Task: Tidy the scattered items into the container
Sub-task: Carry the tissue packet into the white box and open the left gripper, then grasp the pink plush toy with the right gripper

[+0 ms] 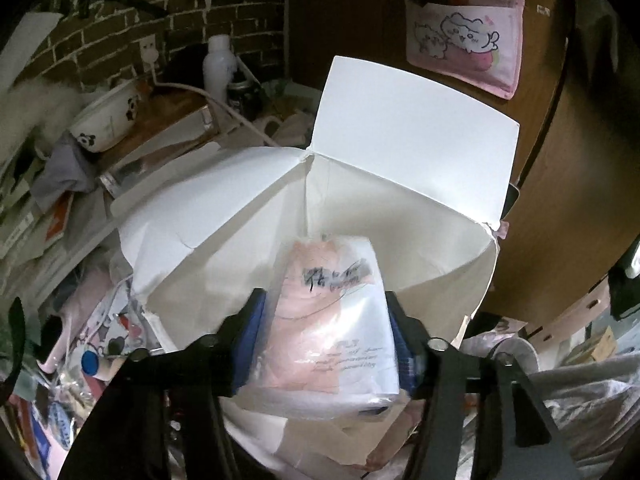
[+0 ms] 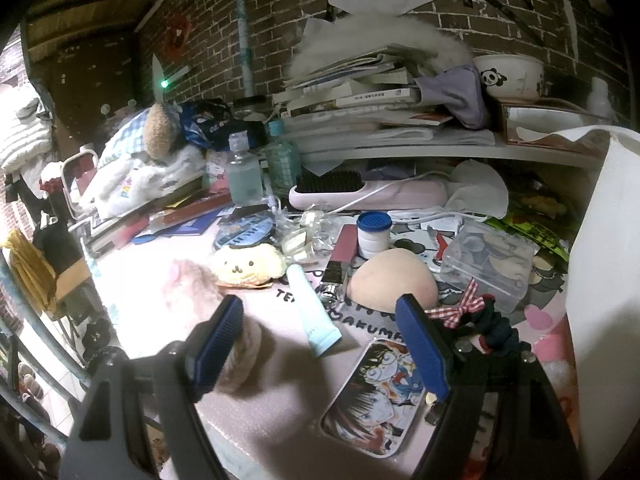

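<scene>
Left wrist view: our left tool (image 1: pixel 326 334) hangs over the open white cardboard box (image 1: pixel 404 208), flaps up, so the drop lands inside. Glossy pink-and-white plastic-wrapped packet (image 1: pixel 332 320) with dark print sits between the pads, over the box mouth; grip or release, we cannot tell. Right tool (image 2: pixel 320 346) is released, empty, above the cluttered pink counter (image 2: pixel 264 412), probably ready for the mint tube (image 2: pixel 314 308).

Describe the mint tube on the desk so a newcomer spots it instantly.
Start at the pink desk mat below the book-stacked shelf. Between the yellow plush dog and the peach sponge lies the mint tube, flat, white cap pointing away. It is the only long, slim, pale-green item there.
</scene>
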### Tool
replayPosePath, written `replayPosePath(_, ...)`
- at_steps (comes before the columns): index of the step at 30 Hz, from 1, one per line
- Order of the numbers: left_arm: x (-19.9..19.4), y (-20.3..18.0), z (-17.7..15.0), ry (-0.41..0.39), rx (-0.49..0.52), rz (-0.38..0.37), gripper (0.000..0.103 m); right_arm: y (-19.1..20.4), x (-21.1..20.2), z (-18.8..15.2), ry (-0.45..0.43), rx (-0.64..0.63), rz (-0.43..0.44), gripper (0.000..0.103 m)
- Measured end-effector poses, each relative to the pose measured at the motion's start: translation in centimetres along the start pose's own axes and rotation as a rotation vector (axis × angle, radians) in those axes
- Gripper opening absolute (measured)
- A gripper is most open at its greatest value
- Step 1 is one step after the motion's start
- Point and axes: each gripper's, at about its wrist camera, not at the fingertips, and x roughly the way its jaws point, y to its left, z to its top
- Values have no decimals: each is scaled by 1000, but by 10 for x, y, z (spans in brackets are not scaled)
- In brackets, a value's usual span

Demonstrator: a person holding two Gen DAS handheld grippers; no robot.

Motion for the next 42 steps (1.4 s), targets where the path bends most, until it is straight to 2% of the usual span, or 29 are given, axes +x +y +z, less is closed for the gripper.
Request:
replayPosePath(2,-7,1,0,-25,-1,22,81,0,0,0,1,-1,-1,77)
replayPosePath(5,-29,4,-3,-95,-14,58,85,0,0,0,1,-1,-1,77)
replayPosePath(8,-61,12,-14,-184,-29,77,93,0,0,0,0,-1,0,77)
replayPosePath(10,-86,24,-29,-252,-58,125,95,0,0,0,2,-1,0,77)
replayPosePath(12,-110,40,-46,-313,-102,168,99,0,0,0,0,-2,-3,77)
replayPosePath(16,-152,79,-93,-393,-227,264,100,-2,-1,1,-4,-8,-8,77)
replayPosePath(20,-179,116,-147,-447,-403,444,100,-3,-4,3,-33,-21,-22,77)
replayPosePath(24,-188,152,-205,-446,-582,533,100,3,-8,4,-43,-63,-4,77)
replayPosePath(25,-188,159,-218,-441,-622,555,100,6,-8,5,-44,-87,4,82)
replayPosePath(28,-185,177,-251,-423,-709,599,100,15,-9,6,-40,-136,63,84)
replayPosePath(36,-162,195,-286,-354,-681,616,100,46,-8,13,9,-324,211,84)
replayPosePath(42,-149,206,-297,-319,-688,598,100,64,13,7,91,-430,181,84)
